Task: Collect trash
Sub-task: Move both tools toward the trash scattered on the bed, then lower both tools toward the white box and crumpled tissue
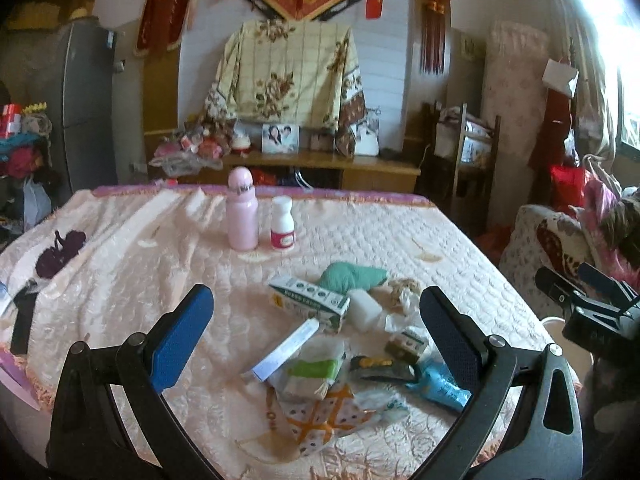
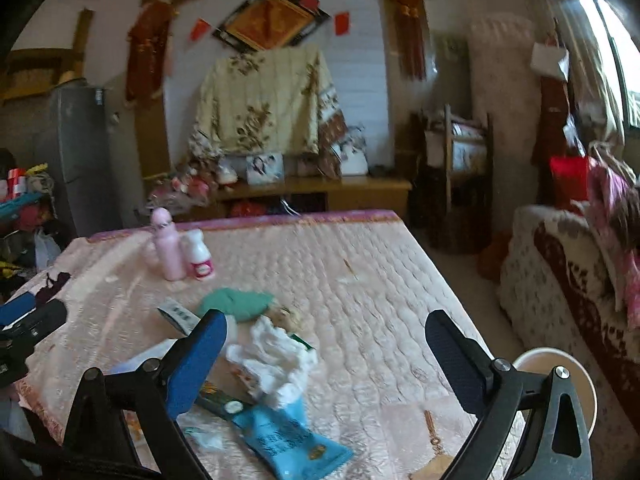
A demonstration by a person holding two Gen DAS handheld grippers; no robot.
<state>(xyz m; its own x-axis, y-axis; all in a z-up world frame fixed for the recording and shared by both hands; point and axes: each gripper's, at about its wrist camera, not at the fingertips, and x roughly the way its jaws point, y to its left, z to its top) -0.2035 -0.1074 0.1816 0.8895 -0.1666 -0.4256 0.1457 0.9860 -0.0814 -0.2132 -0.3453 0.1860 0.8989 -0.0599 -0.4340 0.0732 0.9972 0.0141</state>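
Observation:
A heap of trash lies on the pink quilted bed (image 1: 400,240): a green-and-white carton (image 1: 308,300), a flat white box (image 1: 286,350), a blue wrapper (image 1: 438,386), a patterned wrapper (image 1: 324,420), crumpled tissue (image 2: 276,356) and a green cloth pouch (image 1: 352,276). My left gripper (image 1: 316,332) is open and empty, hovering over the heap. My right gripper (image 2: 326,350) is open and empty, just right of the heap; the blue wrapper (image 2: 288,440) lies near its left finger. It also shows in the left wrist view (image 1: 592,296).
A pink bottle (image 1: 241,210) and a small white bottle (image 1: 282,222) stand upright farther back on the bed. A white bucket (image 2: 556,384) stands on the floor by the bed's right edge. A patterned sofa (image 2: 568,280) lies to the right.

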